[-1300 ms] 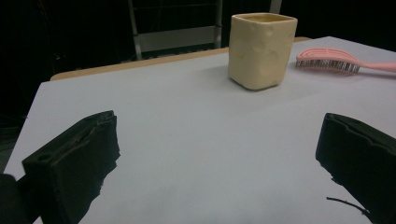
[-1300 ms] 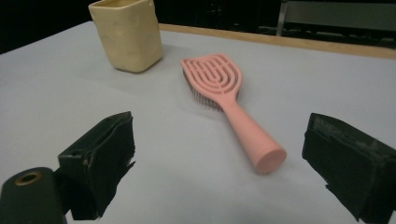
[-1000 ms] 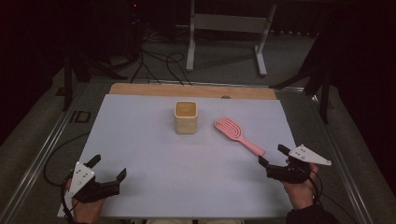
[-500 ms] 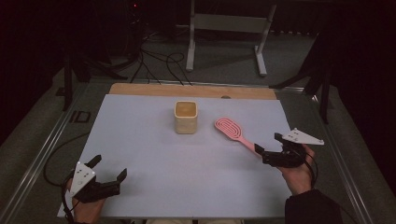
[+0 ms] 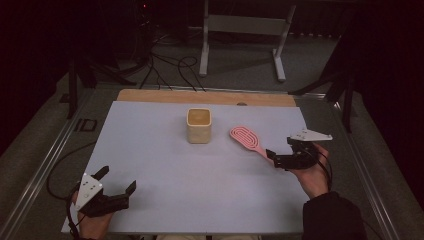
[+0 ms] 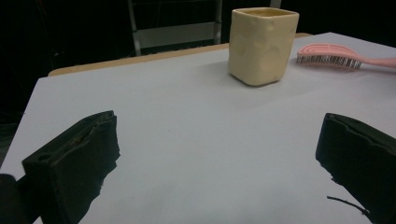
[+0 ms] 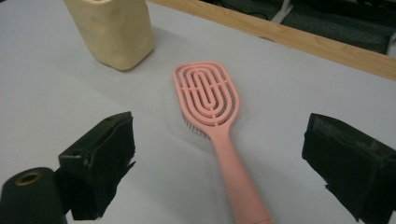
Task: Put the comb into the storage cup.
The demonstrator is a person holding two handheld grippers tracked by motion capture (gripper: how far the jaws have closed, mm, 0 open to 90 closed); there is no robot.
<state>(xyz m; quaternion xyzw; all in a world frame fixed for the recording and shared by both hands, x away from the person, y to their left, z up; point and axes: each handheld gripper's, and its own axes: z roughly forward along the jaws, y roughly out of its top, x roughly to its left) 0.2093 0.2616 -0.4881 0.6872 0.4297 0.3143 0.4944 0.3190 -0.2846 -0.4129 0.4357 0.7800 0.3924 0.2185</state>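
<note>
A pink hairbrush lies flat on the white table top, bristles down, its handle pointing to the near right. My right gripper is open at the handle's end. In the right gripper view the brush runs up between the two spread jaws of this gripper, which do not touch it. A cream square cup stands upright left of the brush. My left gripper rests open near the front left corner, nothing in it. The left gripper view has its jaws wide apart, the cup and brush far ahead.
The white table top ends at a wooden strip along its far edge. Beyond stand a metal frame and loose cables on the floor. Metal rails run along both sides of the table.
My right gripper has moved forward and left, up to the end of the brush handle. The left gripper, cup and brush have stayed put.
</note>
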